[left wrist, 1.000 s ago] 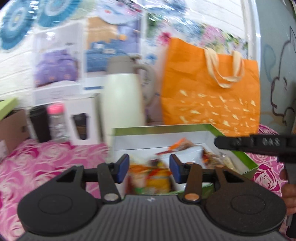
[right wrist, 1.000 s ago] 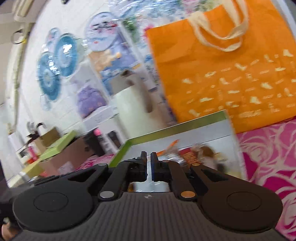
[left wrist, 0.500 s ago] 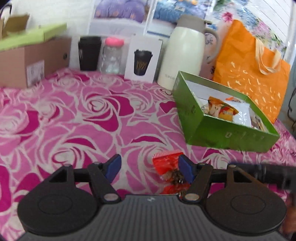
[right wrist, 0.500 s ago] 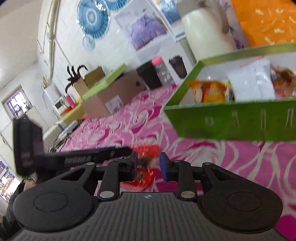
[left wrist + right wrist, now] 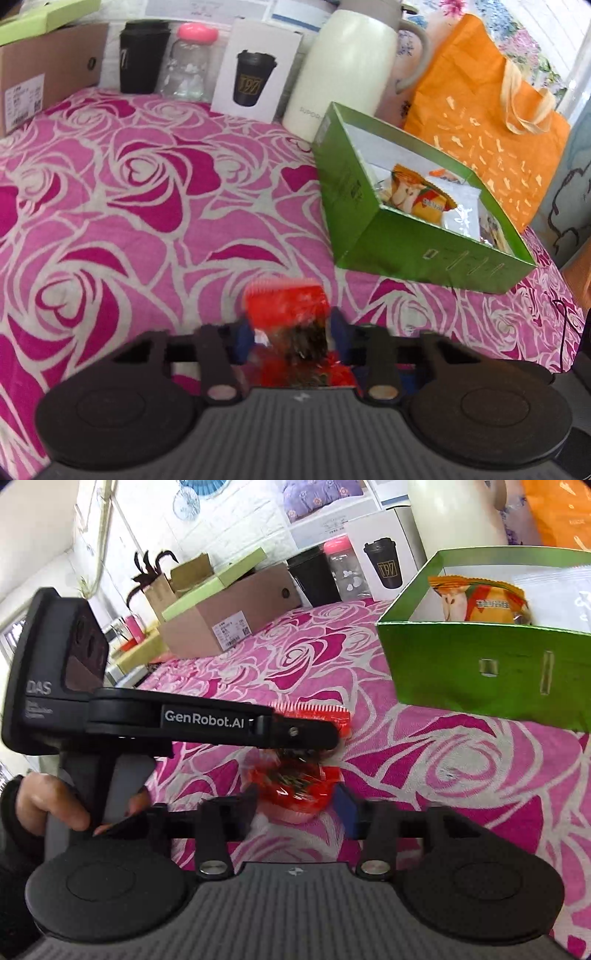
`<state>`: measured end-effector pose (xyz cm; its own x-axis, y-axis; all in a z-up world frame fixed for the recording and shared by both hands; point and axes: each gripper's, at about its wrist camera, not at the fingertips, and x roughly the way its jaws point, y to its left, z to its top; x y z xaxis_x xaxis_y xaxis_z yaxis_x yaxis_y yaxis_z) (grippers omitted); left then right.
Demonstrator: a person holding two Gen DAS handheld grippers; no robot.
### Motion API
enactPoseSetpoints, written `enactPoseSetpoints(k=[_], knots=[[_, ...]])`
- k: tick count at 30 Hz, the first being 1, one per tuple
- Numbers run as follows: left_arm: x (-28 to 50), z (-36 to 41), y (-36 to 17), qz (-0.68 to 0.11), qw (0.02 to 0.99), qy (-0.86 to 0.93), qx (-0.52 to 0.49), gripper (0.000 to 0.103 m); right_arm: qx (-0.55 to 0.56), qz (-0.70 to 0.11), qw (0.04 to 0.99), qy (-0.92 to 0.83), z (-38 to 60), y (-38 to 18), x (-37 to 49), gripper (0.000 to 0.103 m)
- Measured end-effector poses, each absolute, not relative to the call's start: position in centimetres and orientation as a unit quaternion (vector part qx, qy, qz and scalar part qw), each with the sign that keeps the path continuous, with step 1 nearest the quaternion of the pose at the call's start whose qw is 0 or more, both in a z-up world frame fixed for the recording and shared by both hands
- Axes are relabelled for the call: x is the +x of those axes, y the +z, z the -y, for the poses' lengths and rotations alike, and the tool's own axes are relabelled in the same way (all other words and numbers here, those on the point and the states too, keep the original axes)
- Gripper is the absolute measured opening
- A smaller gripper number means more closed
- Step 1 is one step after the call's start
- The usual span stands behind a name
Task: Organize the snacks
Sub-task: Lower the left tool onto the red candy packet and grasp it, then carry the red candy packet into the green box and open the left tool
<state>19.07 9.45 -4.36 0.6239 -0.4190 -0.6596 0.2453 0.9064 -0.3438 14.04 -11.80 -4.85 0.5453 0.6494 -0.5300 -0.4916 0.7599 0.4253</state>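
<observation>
My left gripper [image 5: 291,341] has just been closing, and its blue pads now pinch the red snack packet [image 5: 286,306] at the bottom centre of the left wrist view. In the right wrist view the same packet [image 5: 295,782] lies on the pink rose tablecloth [image 5: 461,775] between my right gripper's [image 5: 295,806] spread jaws, which do not press on it. The left gripper [image 5: 325,734] reaches in from the left of that frame. The step in hand, I judge, is picking up this loose packet. The green box [image 5: 406,243], at the right of the left view, already holds other snacks, including an orange packet [image 5: 417,192]. Next I should lift the packet clear, carry it over the near wall and release it inside.
</observation>
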Motion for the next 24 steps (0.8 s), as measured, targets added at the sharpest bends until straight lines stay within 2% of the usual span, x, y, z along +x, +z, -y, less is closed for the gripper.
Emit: enactPoseSetpoints(k=[1, 4, 7, 13, 15, 17, 19, 20, 21, 22, 23, 24], knots=[[19.0, -9.5, -4.3, -0.391, 0.895, -0.185, -0.112, 0.027, 0.112, -0.351, 0.873, 0.320, 11.8, -4.9, 14.1, 0.034], [18.7, -9.6, -4.3, -0.391, 0.894, -0.186, -0.119, 0.024, 0.107, -0.352, 0.878, 0.307, 11.9, -4.9, 14.0, 0.013], [18.1, -9.5, -4.3, -0.386, 0.894, -0.187, -0.127, 0.023, 0.118, -0.351, 0.879, 0.301, 12.3, -5.0, 13.7, 0.005], [16.9, -9.7, -3.8, -0.376, 0.895, -0.193, -0.145, 0.021, 0.132, -0.338, 0.882, 0.300, 13.1, -4.9, 12.7, 0.003], [16.6, -9.6, -3.6, -0.372, 0.895, -0.195, -0.149, 0.021, 0.148, -0.332, 0.882, 0.300, 13.4, -4.8, 12.7, 0.002], [16.2, -9.7, -3.2, -0.366, 0.898, -0.191, -0.152, 0.016, 0.159, -0.328, 0.882, 0.299, 13.8, -4.7, 12.5, 0.002], [16.2, -10.0, -3.0, -0.366, 0.893, -0.199, -0.170, 0.001, 0.175, -0.321, 0.880, 0.303, 14.2, -4.7, 12.4, 0.002], [16.2, -10.1, -3.0, -0.368, 0.890, -0.202, -0.177, 0.001, 0.188, -0.323, 0.874, 0.309, 14.4, -4.8, 12.5, 0.003], [16.3, -10.0, -3.1, -0.369, 0.890, -0.202, -0.175, 0.002, 0.202, -0.328, 0.868, 0.314, 14.6, -5.0, 12.6, 0.006], [16.3, -9.9, -3.2, -0.371, 0.892, -0.195, -0.172, 0.002, 0.213, -0.332, 0.863, 0.316, 14.7, -5.0, 12.7, 0.018], [16.4, -9.8, -3.3, -0.374, 0.891, -0.194, -0.169, 0.002, 0.216, -0.332, 0.864, 0.311, 14.8, -5.0, 12.7, 0.025], [16.3, -9.8, -3.4, -0.373, 0.891, -0.194, -0.169, 0.002, 0.212, -0.329, 0.869, 0.302, 14.8, -4.9, 12.7, 0.041]])
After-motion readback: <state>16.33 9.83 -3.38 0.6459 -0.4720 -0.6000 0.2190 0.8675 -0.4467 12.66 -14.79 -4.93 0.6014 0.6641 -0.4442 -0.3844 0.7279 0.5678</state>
